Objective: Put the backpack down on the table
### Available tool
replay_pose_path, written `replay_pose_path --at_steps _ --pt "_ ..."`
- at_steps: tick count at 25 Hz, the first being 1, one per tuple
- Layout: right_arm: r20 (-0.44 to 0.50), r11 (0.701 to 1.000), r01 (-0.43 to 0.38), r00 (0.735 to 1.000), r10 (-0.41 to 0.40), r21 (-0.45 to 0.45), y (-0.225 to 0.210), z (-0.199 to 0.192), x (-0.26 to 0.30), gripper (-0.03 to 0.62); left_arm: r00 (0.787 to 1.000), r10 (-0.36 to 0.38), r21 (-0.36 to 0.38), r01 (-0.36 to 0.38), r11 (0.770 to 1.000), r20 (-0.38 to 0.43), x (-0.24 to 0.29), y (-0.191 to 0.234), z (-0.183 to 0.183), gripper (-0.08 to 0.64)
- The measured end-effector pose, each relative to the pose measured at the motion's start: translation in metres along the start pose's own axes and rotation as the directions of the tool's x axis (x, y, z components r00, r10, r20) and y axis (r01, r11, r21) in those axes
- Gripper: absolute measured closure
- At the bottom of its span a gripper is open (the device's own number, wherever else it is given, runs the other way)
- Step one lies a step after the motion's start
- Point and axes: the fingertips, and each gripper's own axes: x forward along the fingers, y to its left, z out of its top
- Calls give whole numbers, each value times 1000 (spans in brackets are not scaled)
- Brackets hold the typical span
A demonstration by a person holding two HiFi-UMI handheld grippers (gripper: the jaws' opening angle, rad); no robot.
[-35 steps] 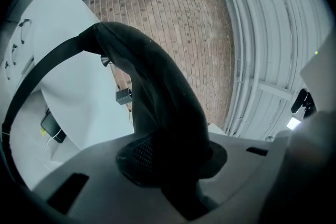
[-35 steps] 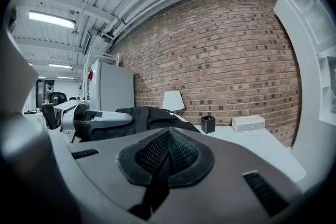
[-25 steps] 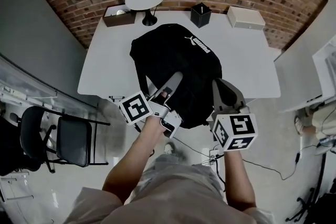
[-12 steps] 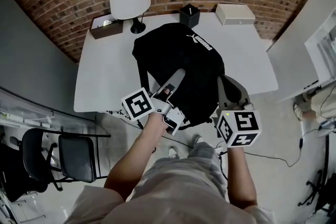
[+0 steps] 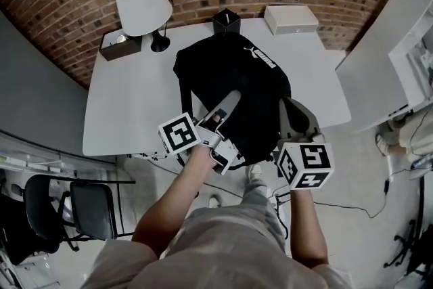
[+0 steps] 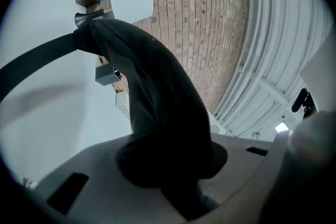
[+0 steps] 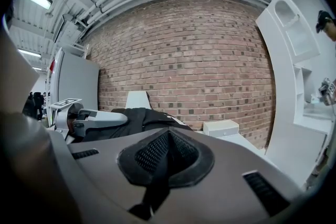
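Observation:
A black backpack with a white logo hangs over the front half of the white table; its lower end overhangs the near edge. My left gripper is shut on a black shoulder strap at the bag's left side, and the fabric fills its jaws. At the bag's right side my right gripper is shut on a black mesh part of the backpack. The frames do not show whether the bag rests on the tabletop.
Along the table's back edge stand a white lamp, a brown box, a black pen holder and a white box. A black chair stands at the left on the floor. A brick wall is behind the table.
Both grippers have carried the backpack forward toward the table, still gripping it. The table and lamp sit lower and nearer in the head view.

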Motion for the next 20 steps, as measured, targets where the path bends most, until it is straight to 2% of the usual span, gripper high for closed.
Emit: replay_pose_path --at_steps 15,20 --pt "-41 1000 13 999 -13 15 -117 -9 33 591 999 20 -39 -21 999 -40 128 42 -40 462" --pt "-58 1000 16 998 -15 24 -150 -14 45 591 998 41 -25 -43 999 -52 164 59 -46 462"
